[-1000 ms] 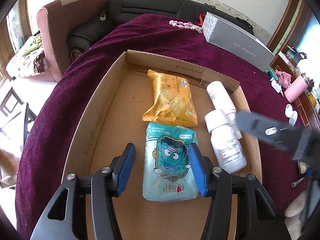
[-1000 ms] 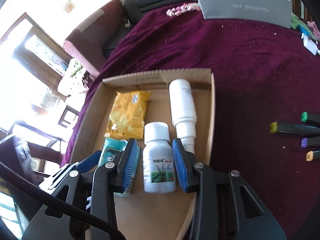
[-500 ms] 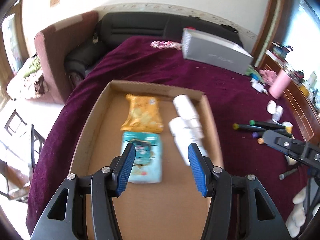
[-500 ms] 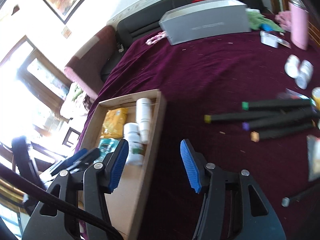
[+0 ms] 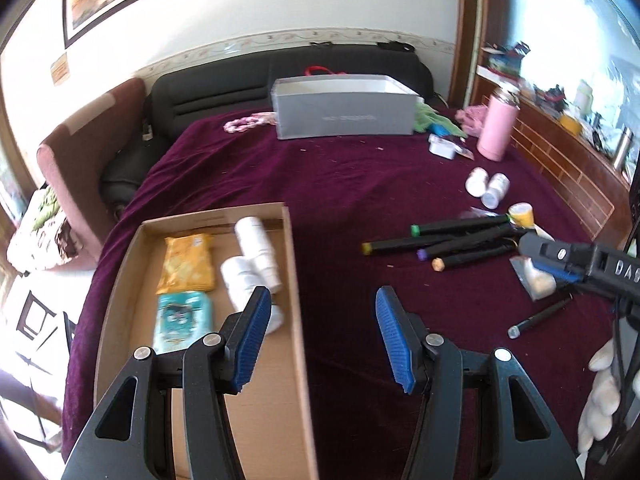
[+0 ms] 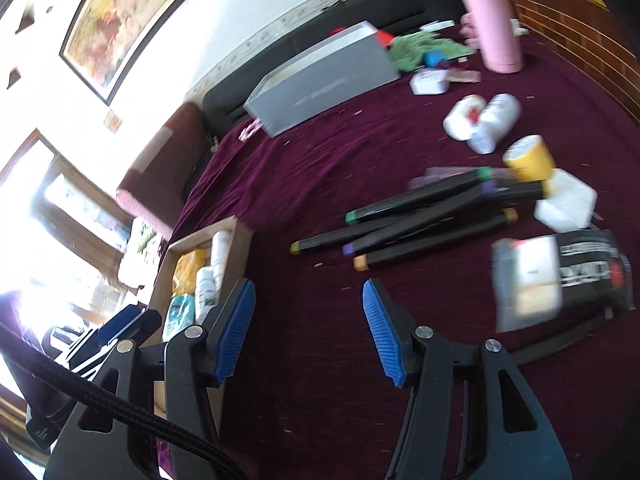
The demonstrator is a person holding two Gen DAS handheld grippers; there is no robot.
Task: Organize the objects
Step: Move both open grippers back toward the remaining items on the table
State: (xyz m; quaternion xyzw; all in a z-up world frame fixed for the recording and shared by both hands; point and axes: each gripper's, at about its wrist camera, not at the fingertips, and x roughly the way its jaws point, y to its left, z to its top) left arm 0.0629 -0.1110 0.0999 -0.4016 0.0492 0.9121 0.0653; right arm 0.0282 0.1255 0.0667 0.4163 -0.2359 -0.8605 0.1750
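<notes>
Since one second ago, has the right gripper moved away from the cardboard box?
Yes. The right gripper then straddled a white bottle inside the cardboard box; now it is open over the purple cloth to the box's right, facing the markers.

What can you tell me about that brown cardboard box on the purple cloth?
The cardboard tray is a shallow, open-topped box of plain brown card with low walls, lying flat on the purple velvet cloth. Inside sit a yellow snack packet, a teal packet nearer the camera, and two white bottles lying side by side along its right wall. Its near half looks bare. Neither gripper touches it.
</notes>
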